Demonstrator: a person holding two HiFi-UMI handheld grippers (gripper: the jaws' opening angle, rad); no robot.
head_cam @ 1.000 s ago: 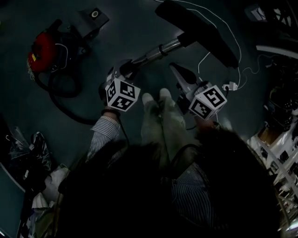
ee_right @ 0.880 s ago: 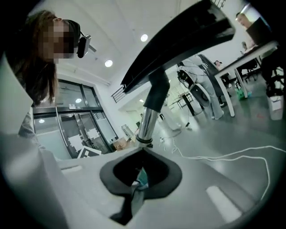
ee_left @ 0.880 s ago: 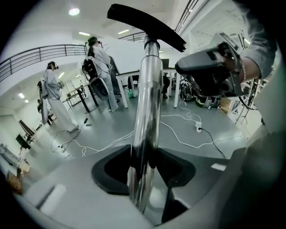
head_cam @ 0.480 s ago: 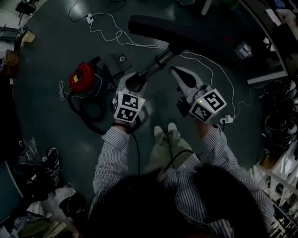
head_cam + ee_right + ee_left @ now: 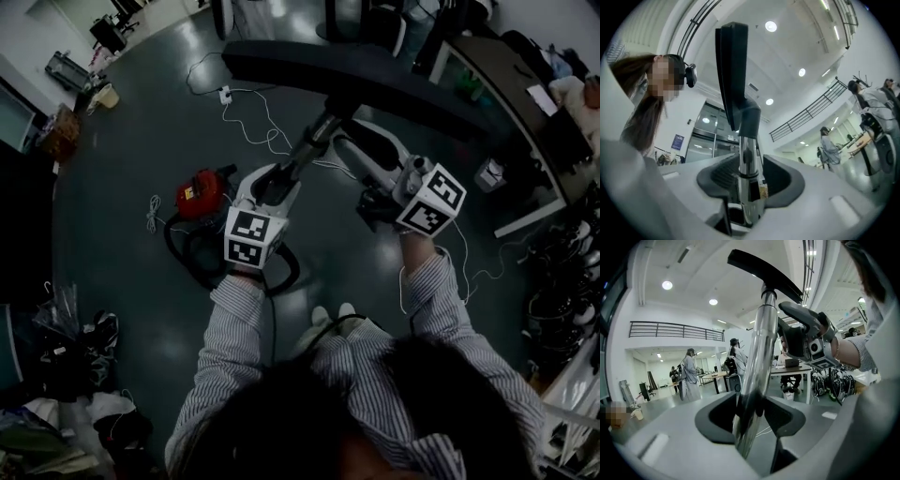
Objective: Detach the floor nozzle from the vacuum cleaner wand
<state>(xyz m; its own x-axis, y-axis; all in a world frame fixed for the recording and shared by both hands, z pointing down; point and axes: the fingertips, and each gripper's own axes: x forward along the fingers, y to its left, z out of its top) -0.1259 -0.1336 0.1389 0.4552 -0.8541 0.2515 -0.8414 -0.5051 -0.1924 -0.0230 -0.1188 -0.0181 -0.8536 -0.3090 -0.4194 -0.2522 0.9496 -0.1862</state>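
On the floor below: a red vacuum body (image 5: 200, 192) sits to the left of the person's hands. Its black hose (image 5: 180, 251) is curled beside it, and a white cable (image 5: 251, 122) wanders over the grey floor beyond.
Along the right edge: a dark desk (image 5: 511, 80), well apart from the wand.
Lower left corner: bags and loose clutter (image 5: 80, 352) by the wall, also well apart.
Far background: people (image 5: 689, 373) stand among tables, seen past the jaws in the left gripper view.
In the way: the right gripper's own body crosses just beside the tube in the left gripper view, between that camera and the room to the right.
Wand (image 5: 305, 150): a chrome tube slanting up and away from the person, held off the floor.
Floor nozzle (image 5: 356, 75): a long dark bar at the wand's far end, joined to it. It shows against the ceiling in both gripper views.
Left gripper (image 5: 752, 416): clamped on the wand's lower stretch, with the pads pressed to either side of the chrome.
Right gripper (image 5: 751, 180): set further up the tube, near the nozzle's neck. Its jaws have just been opening and stand apart, with the wand between them and not pressed.
Nozzle to claws: past both sets of fingertips, nearer the right one and apart from both.
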